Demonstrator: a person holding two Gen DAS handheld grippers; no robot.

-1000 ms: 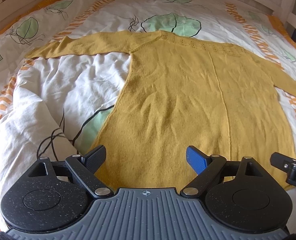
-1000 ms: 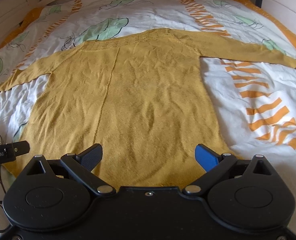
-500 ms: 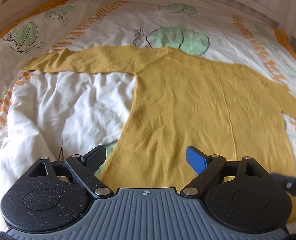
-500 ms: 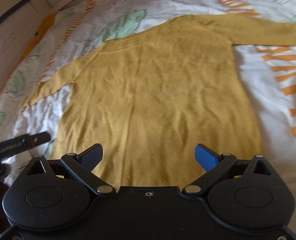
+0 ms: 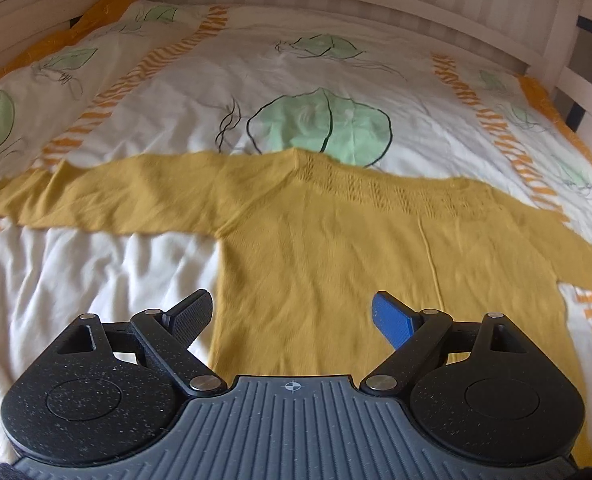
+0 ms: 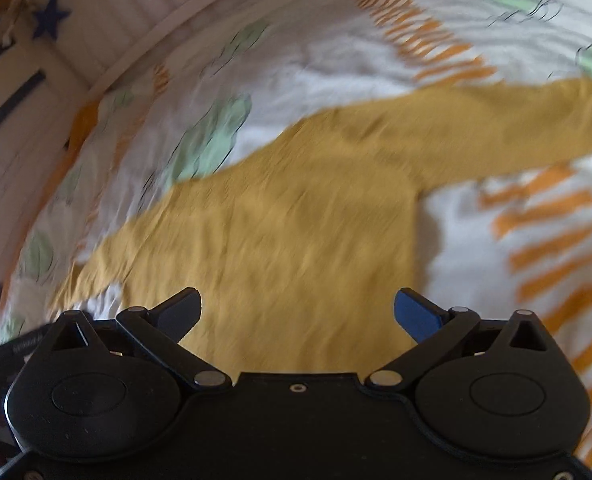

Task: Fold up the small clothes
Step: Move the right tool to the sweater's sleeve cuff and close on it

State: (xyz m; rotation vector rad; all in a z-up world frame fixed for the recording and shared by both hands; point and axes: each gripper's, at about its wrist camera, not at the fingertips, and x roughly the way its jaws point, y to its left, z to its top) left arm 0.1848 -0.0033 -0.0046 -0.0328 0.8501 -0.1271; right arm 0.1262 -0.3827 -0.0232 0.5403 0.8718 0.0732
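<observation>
Across the middle of the bed, the yellow sweater lies flat and unfolded.
Both sleeves are spread out toward the side edges of the leaf-print duvet, neckline toward the headboard. My left gripper and my right gripper hover over its body, jaws wide apart, holding nothing.

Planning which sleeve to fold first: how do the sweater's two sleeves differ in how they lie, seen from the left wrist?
The left sleeve shows whole, stretched straight sideways to its cuff; the right sleeve slants downward and runs out of frame. The left sleeve lies on leaf print and plain white; the right sleeve beside orange stripes. Both lie flat and unfolded.
</observation>
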